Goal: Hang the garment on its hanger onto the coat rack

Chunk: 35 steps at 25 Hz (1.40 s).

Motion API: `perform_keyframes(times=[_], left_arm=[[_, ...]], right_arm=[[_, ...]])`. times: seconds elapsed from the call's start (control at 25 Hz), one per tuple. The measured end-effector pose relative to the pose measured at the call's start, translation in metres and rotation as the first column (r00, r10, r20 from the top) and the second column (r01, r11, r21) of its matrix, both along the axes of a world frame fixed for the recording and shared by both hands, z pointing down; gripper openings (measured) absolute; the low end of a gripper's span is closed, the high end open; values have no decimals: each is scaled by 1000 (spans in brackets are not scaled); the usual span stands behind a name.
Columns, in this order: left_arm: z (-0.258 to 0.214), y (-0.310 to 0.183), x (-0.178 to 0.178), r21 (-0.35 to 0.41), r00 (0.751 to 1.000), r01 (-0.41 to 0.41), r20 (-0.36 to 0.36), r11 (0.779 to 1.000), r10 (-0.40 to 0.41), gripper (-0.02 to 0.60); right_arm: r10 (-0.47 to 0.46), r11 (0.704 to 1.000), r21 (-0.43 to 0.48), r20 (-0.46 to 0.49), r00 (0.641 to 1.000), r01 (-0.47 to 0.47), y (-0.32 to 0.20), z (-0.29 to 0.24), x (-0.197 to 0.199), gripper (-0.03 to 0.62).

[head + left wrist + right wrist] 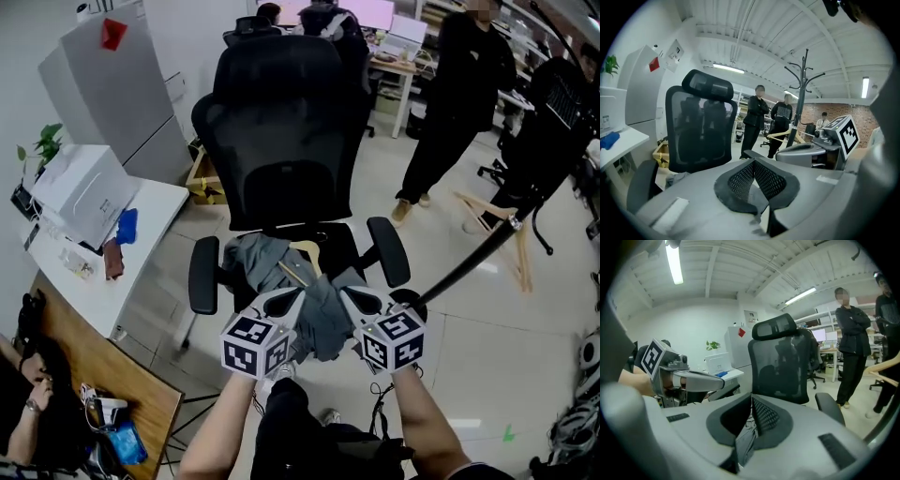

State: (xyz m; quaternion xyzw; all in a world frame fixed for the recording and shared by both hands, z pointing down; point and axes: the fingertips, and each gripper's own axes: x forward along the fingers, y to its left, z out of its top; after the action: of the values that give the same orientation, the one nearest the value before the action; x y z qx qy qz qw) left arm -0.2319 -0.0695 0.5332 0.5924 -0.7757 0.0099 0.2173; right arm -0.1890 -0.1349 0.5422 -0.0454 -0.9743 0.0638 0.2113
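Observation:
A grey garment (262,258) on a wooden hanger (302,262) lies crumpled on the seat of a black office chair (281,131), with one end drooping over the seat's front edge. My left gripper (295,298) and right gripper (349,295) hover side by side just above that drooping end. The left gripper (753,161) has its pads together with nothing showing between them. The right gripper (751,397) is also shut, pads meeting. The black coat rack (804,93) stands to the right of the chair, and its pole (469,262) runs up past my right gripper.
Two people (757,117) stand behind the chair near the rack. A white desk (141,234) with a white box (80,192) is at the left, and a wooden table (103,375) at the lower left. More chairs (553,122) and a wooden frame (502,234) stand at the right.

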Motion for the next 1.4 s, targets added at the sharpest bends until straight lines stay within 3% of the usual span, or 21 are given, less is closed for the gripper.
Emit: perform_keyframes(times=[0.16,0.32,0.64,0.68,0.72,0.76,1.04,1.4], left_arm=[[27,-10,-38,-7,998,-57,-23,998,57,2],[64,-16,-57,-56,989,-130,-76,990,126,2],[122,-29,-94,-92,975,-174,-155,980,159,2],[128,-29,-95,-100,973,-179,-168,979,161,2],[133,-30,-95,-109,971,-184,-177,977,163,2],[138,-31,-96,-118,969,-188,-183,975,165,2],[175,-39,-98,-163,957,-195,-246,967,151,2],[193,-48,-102,-180,950,-194,-282,964,138,2]], right_arm=[[37,999,9,-63,997,-36,-16,36,-41,25],[111,994,-4,-163,980,-113,-26,80,-57,31],[184,979,-32,-278,943,-200,-51,165,-92,41],[184,977,-52,-297,937,-208,-52,177,-93,54],[183,974,-73,-316,931,-216,-54,190,-94,138],[183,971,-86,-335,924,-224,-56,203,-96,150],[194,958,-98,-476,858,-271,-75,291,-107,232],[127,944,-148,-667,734,-297,-72,381,-119,226]])
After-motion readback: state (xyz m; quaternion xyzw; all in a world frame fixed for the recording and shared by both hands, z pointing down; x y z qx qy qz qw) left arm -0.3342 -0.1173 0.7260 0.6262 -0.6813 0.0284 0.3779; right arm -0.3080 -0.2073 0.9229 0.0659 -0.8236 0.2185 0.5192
